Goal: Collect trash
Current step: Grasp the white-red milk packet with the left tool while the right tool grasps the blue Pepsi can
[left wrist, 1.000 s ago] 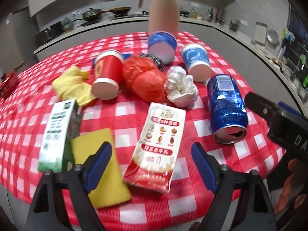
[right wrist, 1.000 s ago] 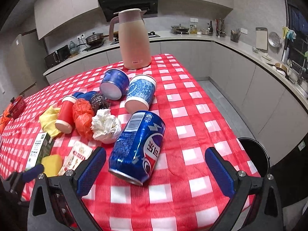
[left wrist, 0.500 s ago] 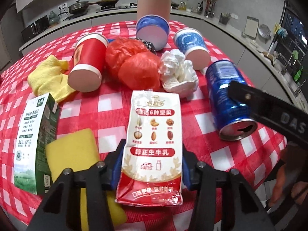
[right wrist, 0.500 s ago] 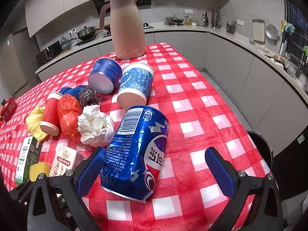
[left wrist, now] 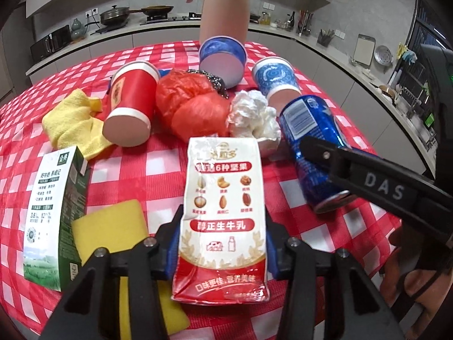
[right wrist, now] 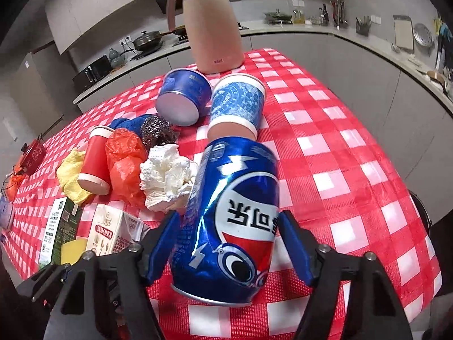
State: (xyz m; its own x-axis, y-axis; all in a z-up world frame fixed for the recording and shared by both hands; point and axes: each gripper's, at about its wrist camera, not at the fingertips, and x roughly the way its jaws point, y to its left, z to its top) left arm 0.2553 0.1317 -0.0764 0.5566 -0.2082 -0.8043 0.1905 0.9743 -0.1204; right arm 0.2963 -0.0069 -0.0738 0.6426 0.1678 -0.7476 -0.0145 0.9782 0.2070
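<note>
My left gripper (left wrist: 223, 243) is shut on a red-and-white milk carton (left wrist: 223, 198) that lies on the red checked tablecloth (left wrist: 141, 167). My right gripper (right wrist: 228, 236) is shut on a dented blue Pepsi can (right wrist: 229, 226) lying on its side; the can also shows in the left wrist view (left wrist: 311, 147) with the right gripper's black arm across it. Behind lie crumpled white paper (right wrist: 167, 175), a red plastic bag (right wrist: 124, 161), a red paper cup (right wrist: 94, 158) and two blue paper cups (right wrist: 236, 107) (right wrist: 182, 99).
A green-and-white carton (left wrist: 53, 215) and a yellow sponge (left wrist: 110, 232) lie left of the left gripper. A yellow cloth (left wrist: 72, 121), steel scourer (right wrist: 157, 130) and tall pink jug (right wrist: 212, 25) stand further back. A dark bin (right wrist: 423, 209) sits on the floor beyond the table's right edge.
Both grippers moved forward and closed: the left jaws from wide open onto the milk carton, the right jaws from wide open onto the Pepsi can.
</note>
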